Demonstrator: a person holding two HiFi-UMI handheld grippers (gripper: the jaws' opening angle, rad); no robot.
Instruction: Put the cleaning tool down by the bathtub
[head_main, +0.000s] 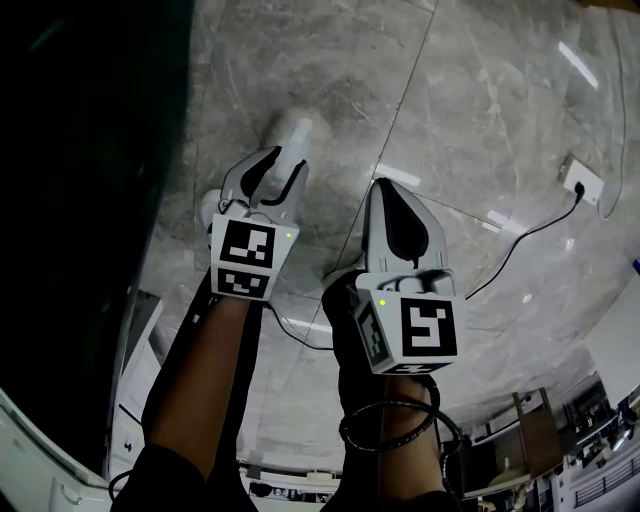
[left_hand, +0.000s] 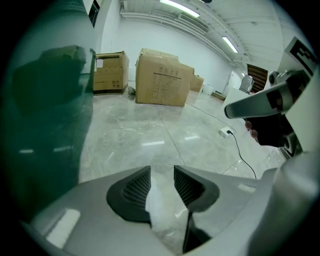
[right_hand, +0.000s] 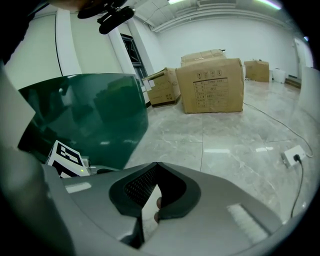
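My left gripper (head_main: 288, 156) (left_hand: 162, 171) is shut on the cleaning tool (head_main: 296, 131) (left_hand: 161, 207), a pale whitish thing that shows between the ribbed pads and sticks out past the tips. It hangs above the grey marble floor, just right of the dark green bathtub (head_main: 90, 200) (left_hand: 45, 115) (right_hand: 95, 115). My right gripper (head_main: 385, 186) (right_hand: 155, 165) is beside it on the right, shut with its tips together and nothing held. What kind of tool it is stays blurred.
Cardboard boxes (left_hand: 162, 77) (right_hand: 212, 85) stand on the far floor. A white power socket (head_main: 582, 180) (left_hand: 225, 132) (right_hand: 291, 157) with a black cable lies on the floor to the right. Marble floor (head_main: 470, 90) stretches ahead of both grippers.
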